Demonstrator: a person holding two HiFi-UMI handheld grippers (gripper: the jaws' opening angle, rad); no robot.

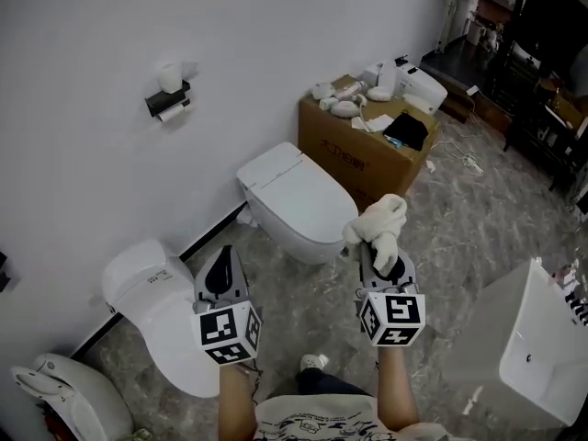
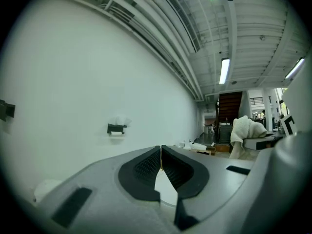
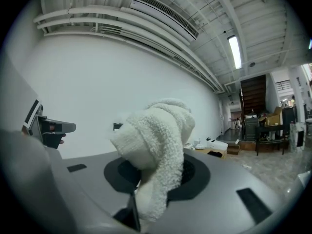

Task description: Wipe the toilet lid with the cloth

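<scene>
The cloth is white, thick and fleecy, bunched into a lump that droops from the right claw, whose jaws are clamped on it. The left claw has its tips pressed together on nothing. The closed white toilet lid lies ahead, between the 2 claws. Beyond the right claw, a cardboard box carries small white items and a black one on top.
</scene>
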